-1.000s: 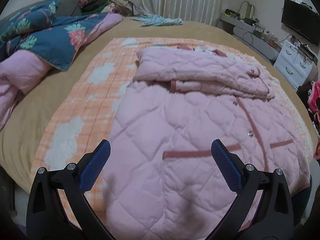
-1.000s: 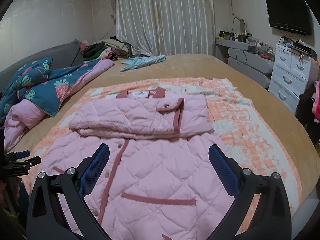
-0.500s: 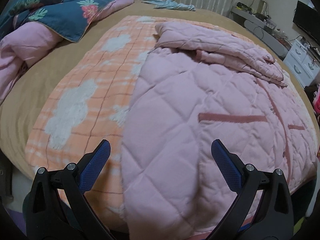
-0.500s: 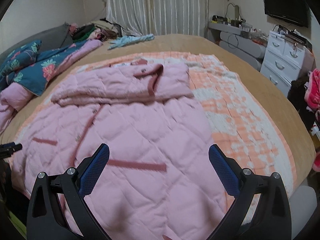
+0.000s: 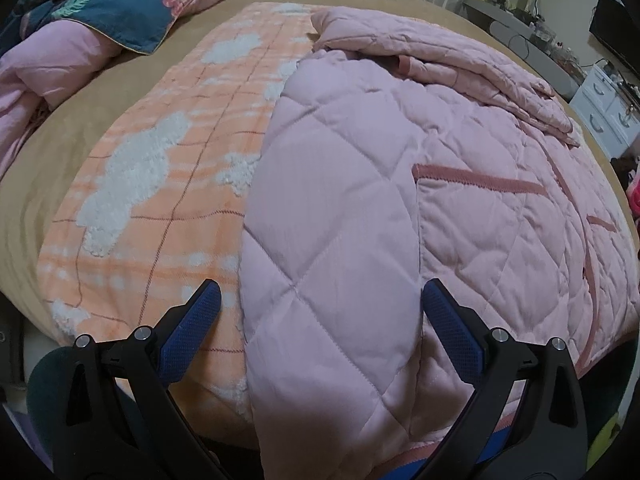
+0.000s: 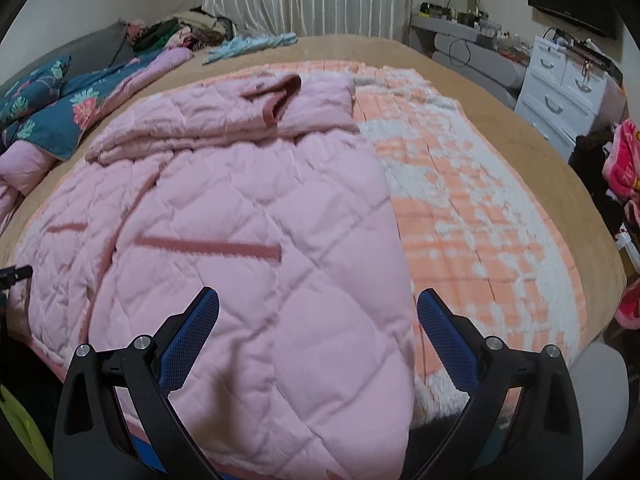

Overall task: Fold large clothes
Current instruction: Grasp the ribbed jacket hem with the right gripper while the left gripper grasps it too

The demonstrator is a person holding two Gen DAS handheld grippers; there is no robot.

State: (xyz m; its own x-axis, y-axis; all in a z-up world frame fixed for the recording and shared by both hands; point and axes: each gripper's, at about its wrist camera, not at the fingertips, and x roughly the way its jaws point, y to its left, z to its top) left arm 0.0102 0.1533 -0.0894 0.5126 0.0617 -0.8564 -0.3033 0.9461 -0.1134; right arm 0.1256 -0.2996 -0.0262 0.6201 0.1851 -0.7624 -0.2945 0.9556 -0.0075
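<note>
Fingers spread wide on my left gripper and right gripper, each straddling a bottom corner of the pink jacket, which runs lengthwise up-frame.

Both grippers' fingers spread wide

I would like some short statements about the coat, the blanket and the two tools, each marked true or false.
1. The left tool is shut on the pink quilted coat. False: it is open and holds nothing.
2. The coat's sleeves are folded across its upper part. True.
3. The coat lies on an orange and white blanket. True.
4. The right tool grips a coat pocket. False: it is open above the hem.
5. The floral duvet covers the coat. False: it lies apart from the coat.
</note>
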